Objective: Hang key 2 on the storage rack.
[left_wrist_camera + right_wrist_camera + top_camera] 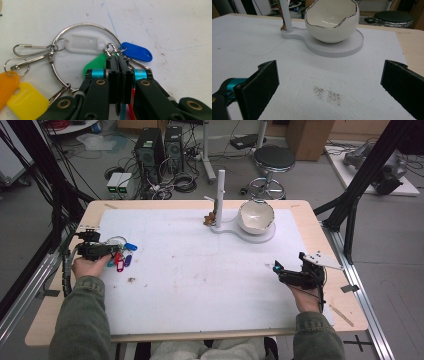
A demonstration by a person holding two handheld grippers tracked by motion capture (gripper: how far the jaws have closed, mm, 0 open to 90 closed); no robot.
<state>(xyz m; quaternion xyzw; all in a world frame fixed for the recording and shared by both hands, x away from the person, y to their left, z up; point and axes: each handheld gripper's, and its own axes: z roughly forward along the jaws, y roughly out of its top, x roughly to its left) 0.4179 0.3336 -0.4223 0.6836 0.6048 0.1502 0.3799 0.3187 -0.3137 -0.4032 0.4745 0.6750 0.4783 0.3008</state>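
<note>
A large metal key ring (75, 25) lies on the white mat at the table's left, carrying white (83, 44), blue (137, 52), green (96, 64), yellow (26, 101) and orange (7, 83) tags plus snap clips. My left gripper (118, 60) is shut, its jaws pressed together on the ring's right side where small rings hang. In the high view the left gripper (112, 251) lies over the key bunch (125, 254). My right gripper (329, 82) stands open above bare mat, and the high view has it (287, 272) at the table's right.
A white eggshell-shaped bowl (331, 22) with a silver rim sits on a white base plate (352, 48) at the back centre, with an upright white post (220, 195) beside it. Small brown things (209, 218) lie at the post's foot. The mat (200, 280) has dirt specks.
</note>
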